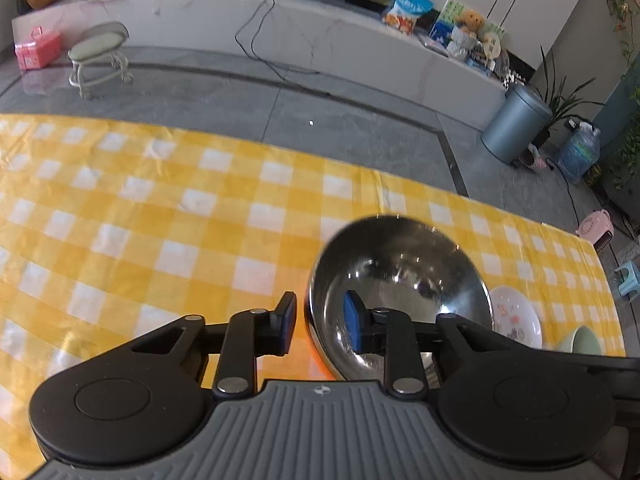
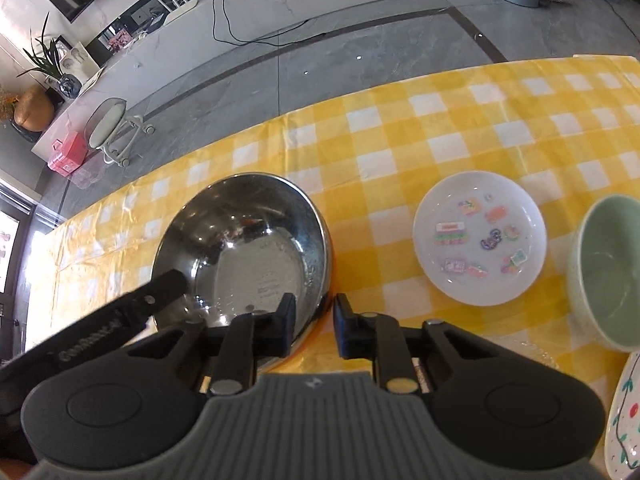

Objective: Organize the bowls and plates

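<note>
A large steel bowl [image 1: 400, 272] [image 2: 248, 240] stands on the yellow checked tablecloth [image 1: 160, 220]. My left gripper [image 1: 320, 320] straddles the bowl's left rim, one finger outside and one inside; a narrow gap shows on each side of the rim. My right gripper [image 2: 314, 320] straddles the right rim the same way, its pads close to the rim but not visibly pressing on it. In the right wrist view the left gripper's black finger [image 2: 160, 292] reaches over the bowl's far side. A white plate with coloured stickers [image 2: 480, 236] [image 1: 516, 312] lies right of the bowl.
A pale green bowl [image 2: 608, 272] [image 1: 584, 340] stands right of the sticker plate. A white plate with a painted pattern [image 2: 628, 420] shows at the lower right edge. Beyond the table's far edge are grey floor, a small stool [image 1: 100, 56] and a metal bin [image 1: 516, 124].
</note>
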`<state>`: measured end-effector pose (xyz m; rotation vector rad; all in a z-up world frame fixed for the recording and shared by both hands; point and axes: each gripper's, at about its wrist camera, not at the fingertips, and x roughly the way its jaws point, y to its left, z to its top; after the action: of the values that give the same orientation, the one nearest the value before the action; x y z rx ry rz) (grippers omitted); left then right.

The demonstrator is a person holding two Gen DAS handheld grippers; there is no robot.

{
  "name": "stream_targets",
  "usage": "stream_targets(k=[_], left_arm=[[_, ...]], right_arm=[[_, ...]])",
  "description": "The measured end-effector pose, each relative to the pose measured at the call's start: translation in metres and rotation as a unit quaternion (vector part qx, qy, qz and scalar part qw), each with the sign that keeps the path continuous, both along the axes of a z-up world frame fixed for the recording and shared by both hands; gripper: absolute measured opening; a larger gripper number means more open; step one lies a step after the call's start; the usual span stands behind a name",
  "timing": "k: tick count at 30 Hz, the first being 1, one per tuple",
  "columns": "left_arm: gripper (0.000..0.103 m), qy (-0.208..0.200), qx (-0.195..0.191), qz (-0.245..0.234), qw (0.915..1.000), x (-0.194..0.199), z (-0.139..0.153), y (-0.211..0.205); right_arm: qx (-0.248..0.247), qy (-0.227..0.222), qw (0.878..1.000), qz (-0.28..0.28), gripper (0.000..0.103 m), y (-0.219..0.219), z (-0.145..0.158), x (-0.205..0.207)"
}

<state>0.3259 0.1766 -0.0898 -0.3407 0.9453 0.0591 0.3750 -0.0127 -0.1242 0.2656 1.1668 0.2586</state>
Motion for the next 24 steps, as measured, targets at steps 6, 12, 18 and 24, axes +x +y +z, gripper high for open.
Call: stream_targets(k=[6, 12, 18, 24], left_arm=[[0.012, 0.008, 0.006, 0.007, 0.9999, -0.004, -0.001, -0.004], [0.012, 0.006, 0.014, 0.008, 0.9998, -0.017, 0.017, -0.007], [0.012, 0.002, 0.011, 0.018, 0.9998, -0.047, 0.039, -0.010], [0.011, -0.006, 0.013, 0.026, 0.9996, -0.089, 0.068, -0.017]], right_arm=[[0.002, 0.002, 1.000, -0.004, 0.016, 0.000, -0.001, 0.000], [0.006, 0.005, 1.000, -0.003, 0.016, -0.002, 0.011, -0.009], [0.021, 0.001, 1.000, 0.003, 0.016, -0.012, 0.036, -0.035], [0.030, -0.006, 0.999, 0.017, 0.016, -0.025, 0.065, -0.079]])
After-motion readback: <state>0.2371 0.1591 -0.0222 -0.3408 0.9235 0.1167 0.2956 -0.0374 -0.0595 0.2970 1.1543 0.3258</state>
